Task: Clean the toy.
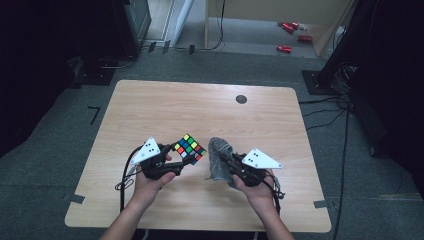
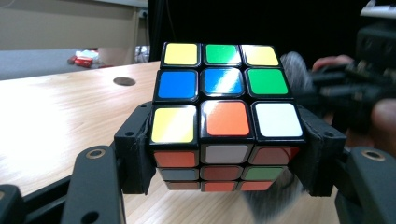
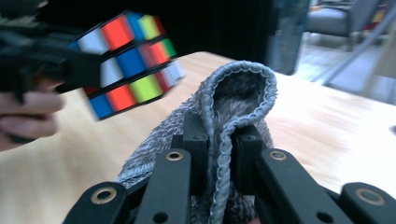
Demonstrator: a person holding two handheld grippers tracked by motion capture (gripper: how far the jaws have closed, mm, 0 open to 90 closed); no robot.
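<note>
The puzzle cube (image 1: 190, 148) is a scrambled 3x3 with a black frame, held up off the wooden table and turned so one corner points away. Its top face reads yellow, green, yellow along the far row, then blue, blue, green, then yellow, orange, white nearest. The side below looks mostly orange and red with a white and a green square mixed in.

Just to its right is a grey cloth (image 1: 220, 159), a fuzzy knit thing with a stitched hem. It's folded over so the edge makes an upright loop, and the rest hangs down toward the table.
</note>
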